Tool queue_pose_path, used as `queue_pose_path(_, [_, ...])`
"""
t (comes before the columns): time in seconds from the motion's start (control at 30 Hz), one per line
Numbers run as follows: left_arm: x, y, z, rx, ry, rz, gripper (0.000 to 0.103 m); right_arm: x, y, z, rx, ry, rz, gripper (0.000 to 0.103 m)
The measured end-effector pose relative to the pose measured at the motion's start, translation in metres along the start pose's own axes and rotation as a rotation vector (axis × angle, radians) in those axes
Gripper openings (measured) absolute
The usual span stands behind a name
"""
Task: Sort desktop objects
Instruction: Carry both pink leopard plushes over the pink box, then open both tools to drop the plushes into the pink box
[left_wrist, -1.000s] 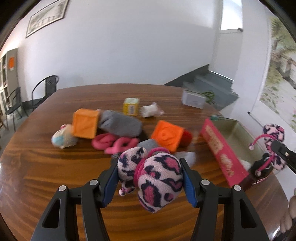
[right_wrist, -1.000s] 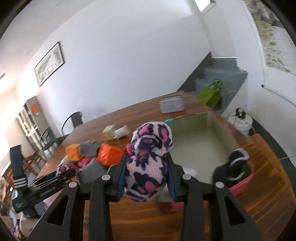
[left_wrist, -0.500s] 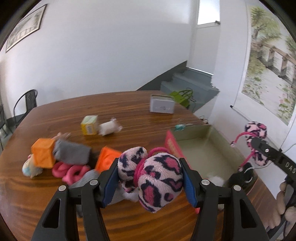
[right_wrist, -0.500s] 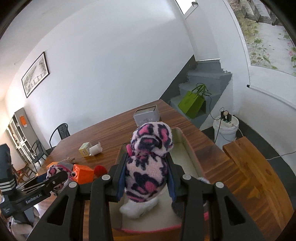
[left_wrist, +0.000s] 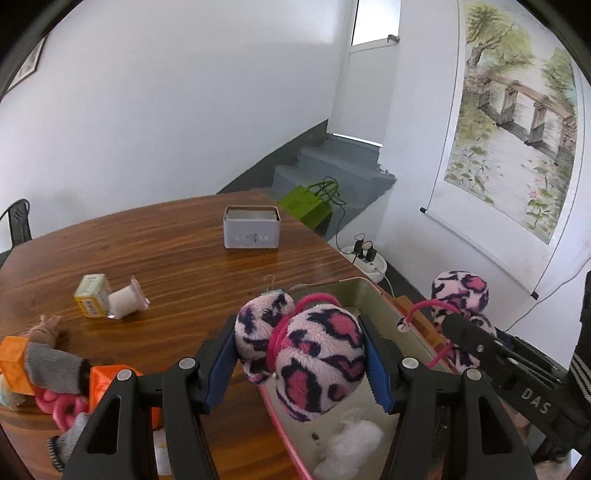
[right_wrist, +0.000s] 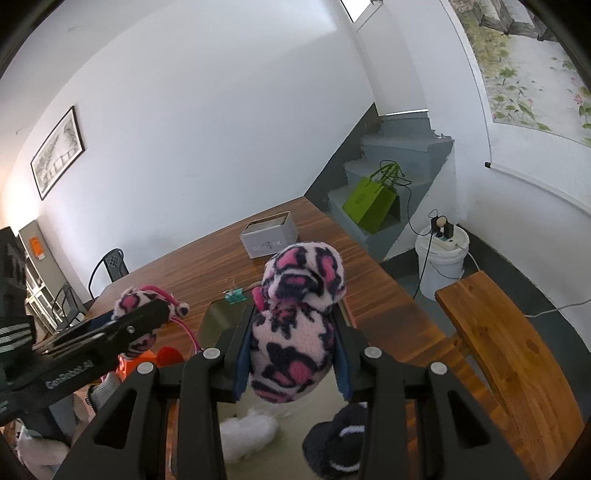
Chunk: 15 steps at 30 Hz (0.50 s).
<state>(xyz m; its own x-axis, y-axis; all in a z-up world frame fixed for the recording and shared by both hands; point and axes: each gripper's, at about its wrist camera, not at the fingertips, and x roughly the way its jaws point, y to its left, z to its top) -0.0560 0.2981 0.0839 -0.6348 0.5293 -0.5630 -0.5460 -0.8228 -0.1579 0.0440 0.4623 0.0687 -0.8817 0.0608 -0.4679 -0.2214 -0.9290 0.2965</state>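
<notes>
My left gripper (left_wrist: 299, 354) is shut on a pink leopard-print plush earmuff (left_wrist: 317, 369), held above the near end of the pink-rimmed box (left_wrist: 364, 282). My right gripper (right_wrist: 295, 332) is shut on a matching leopard plush earmuff (right_wrist: 303, 273) and hangs over the same box (right_wrist: 218, 317). Each gripper shows in the other's view: the right gripper (left_wrist: 465, 332) on the right, the left gripper (right_wrist: 147, 314) on the left. Inside the box lie a white fluffy piece (right_wrist: 247, 432) and a black-and-white knitted item (right_wrist: 340, 443).
On the wooden table stand a grey tin (left_wrist: 252, 227), a yellow carton (left_wrist: 91, 301) and a white packet (left_wrist: 123, 302). Orange cubes (left_wrist: 11, 363), a grey sock (left_wrist: 51, 365) and a pink toy (left_wrist: 59, 406) are piled at left. A wooden bench (right_wrist: 498, 343) stands right of the table.
Both grippers have carried their leopard earmuffs rightward, from beside the toy pile to above the box. The grips have not changed.
</notes>
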Motion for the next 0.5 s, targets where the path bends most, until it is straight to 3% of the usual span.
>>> queue_pose_path(0.37, [0.036,-0.002,0.001,-0.014,0.046,-0.029,0.063,0.015,-0.005,-0.002,-0.004,0.033,0.008,0.04])
queue_pose_path(0.5, [0.046,0.0,0.001,-0.034,0.066,-0.088,0.065,0.019,-0.005,-0.005,-0.013,0.045,0.008,0.042])
